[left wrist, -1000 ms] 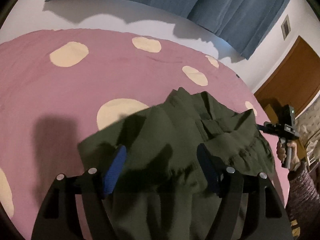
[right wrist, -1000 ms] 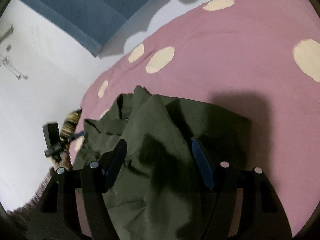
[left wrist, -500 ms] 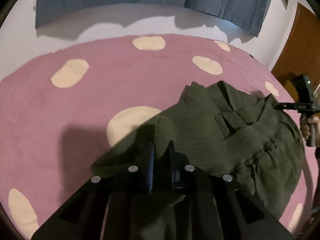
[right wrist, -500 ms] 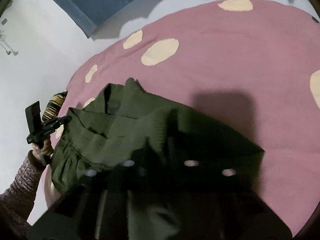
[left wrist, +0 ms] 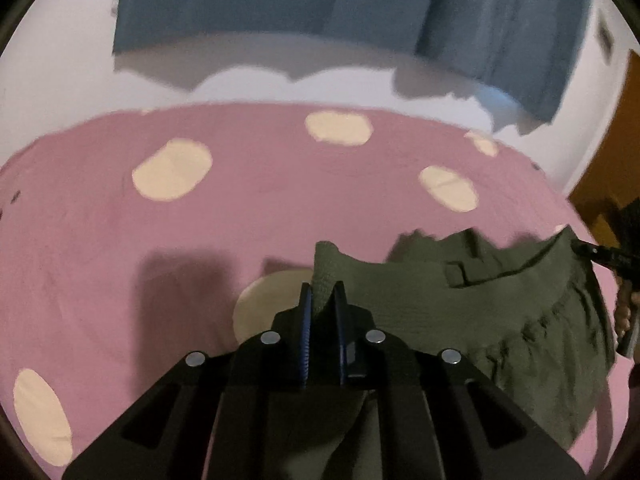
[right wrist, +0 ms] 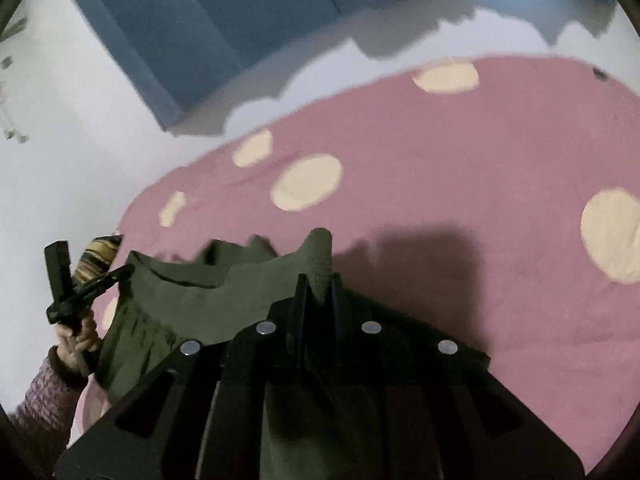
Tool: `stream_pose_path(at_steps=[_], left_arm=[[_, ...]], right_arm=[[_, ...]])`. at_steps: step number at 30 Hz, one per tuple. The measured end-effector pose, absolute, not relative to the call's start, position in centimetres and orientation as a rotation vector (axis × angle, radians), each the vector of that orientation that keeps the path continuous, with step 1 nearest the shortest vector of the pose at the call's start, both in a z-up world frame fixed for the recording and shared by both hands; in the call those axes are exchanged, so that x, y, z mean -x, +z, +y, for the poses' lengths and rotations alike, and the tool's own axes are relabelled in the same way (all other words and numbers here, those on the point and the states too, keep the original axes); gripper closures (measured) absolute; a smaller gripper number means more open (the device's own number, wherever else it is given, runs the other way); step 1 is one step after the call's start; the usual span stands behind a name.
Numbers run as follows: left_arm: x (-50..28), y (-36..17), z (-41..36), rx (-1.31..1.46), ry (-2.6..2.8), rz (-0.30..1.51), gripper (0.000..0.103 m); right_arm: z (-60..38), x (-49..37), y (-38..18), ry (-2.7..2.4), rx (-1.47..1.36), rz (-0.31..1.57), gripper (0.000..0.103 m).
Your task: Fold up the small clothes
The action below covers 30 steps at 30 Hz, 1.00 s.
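Both grippers, left [left wrist: 322,300] and right [right wrist: 317,284], now clamped on green garment [left wrist: 500,304], formerly apart.

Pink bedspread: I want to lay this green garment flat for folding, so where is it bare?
The pink bedspread is bare ahead of both claws, from the green garment to the white wall under the blue curtain. Also left of the left claw and right of the right claw. Between the claws the garment hangs stretched.
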State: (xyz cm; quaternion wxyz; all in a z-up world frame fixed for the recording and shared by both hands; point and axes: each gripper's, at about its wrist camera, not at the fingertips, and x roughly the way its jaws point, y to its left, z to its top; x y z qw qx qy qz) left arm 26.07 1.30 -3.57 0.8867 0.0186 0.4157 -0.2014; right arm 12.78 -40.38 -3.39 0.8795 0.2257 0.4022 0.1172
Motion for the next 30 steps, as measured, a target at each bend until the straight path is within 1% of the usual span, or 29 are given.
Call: stream_pose_path(at_steps=[5, 10, 17, 30], left_arm=[[-27.7, -6.5, 1.5, -0.012, -0.367, 0.925, 0.092], [-28.3, -7.2, 2.0, 0.013, -0.368, 0.937, 0.092], [-28.6, -7.7, 2.1, 0.026, -0.367, 0.952, 0.092], [-28.2, -7.8, 1.5, -0.032, -0.338, 0.937, 0.091]], right_arm=[[-41.0, -14.7, -7.9, 0.182, -0.532, 0.933, 0.093], [-41.9, -15.1, -9.7, 0.191, -0.594, 0.948, 0.094], [-42.4, -15.0, -10.4, 0.209, -0.661, 0.955, 0.094], [-42.9, -14.9, -10.7, 0.199, -0.713, 0.954, 0.095]])
